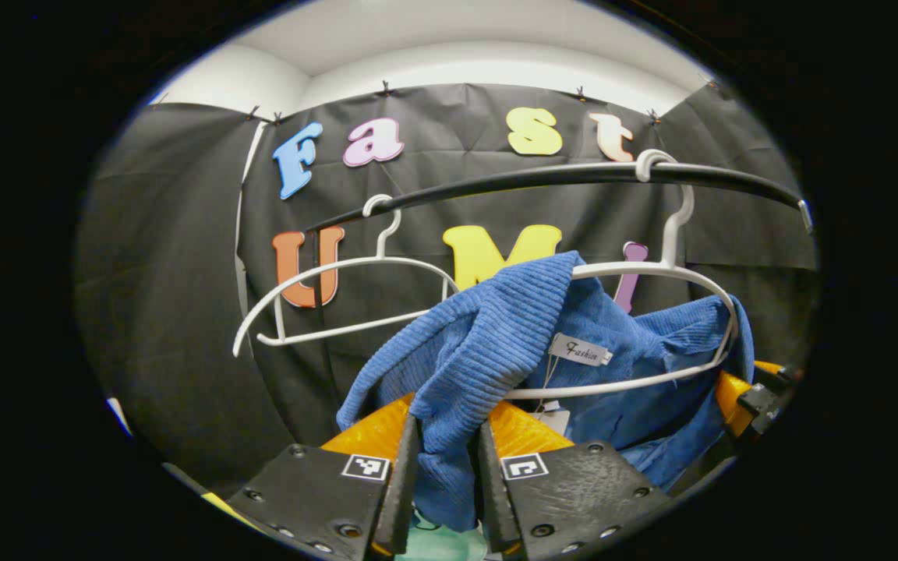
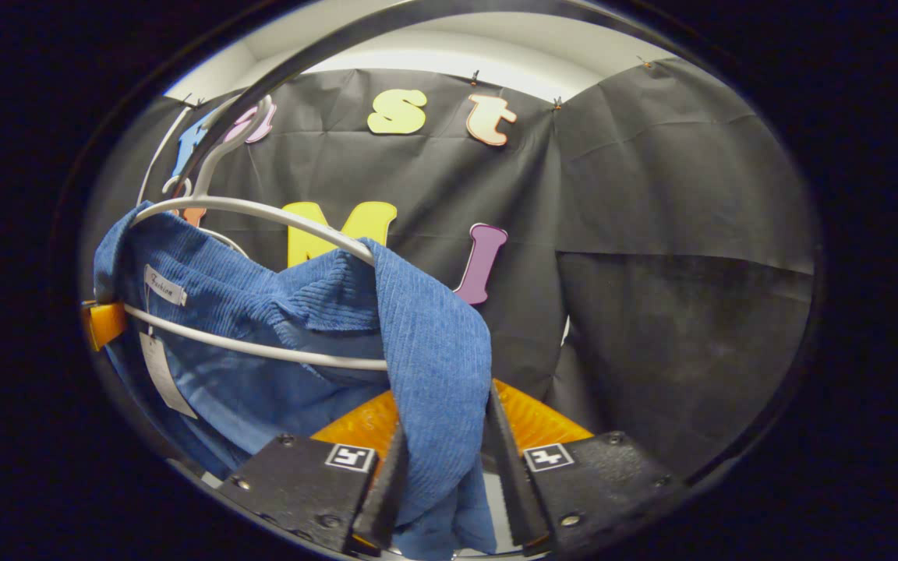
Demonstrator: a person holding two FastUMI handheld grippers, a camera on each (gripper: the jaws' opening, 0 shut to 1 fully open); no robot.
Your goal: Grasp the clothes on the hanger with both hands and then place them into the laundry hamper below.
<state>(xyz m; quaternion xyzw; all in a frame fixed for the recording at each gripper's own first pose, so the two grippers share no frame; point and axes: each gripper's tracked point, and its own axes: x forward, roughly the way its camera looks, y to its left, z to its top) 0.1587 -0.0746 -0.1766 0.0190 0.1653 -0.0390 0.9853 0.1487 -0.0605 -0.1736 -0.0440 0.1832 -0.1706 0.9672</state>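
Grasp step done: left claw (image 1: 443, 475) and right claw (image 2: 441, 475) each pinch the blue garment (image 1: 488, 343), draped on the white hanger (image 1: 652, 273) at 12 o'clock; next, lift it free, lower toward the hamper.

Non-task items I can log from here: a dark curved metal clothes rail (image 1: 542, 178) crossing the upper part of the left gripper view and arcing along the top of the right gripper view; one empty white plastic hanger (image 1: 340, 300) hooked on that rail; the black cloth backdrop (image 2: 675, 195), creased and clipped along its top edge; a white wall and ceiling (image 1: 449, 54) above the cloth.
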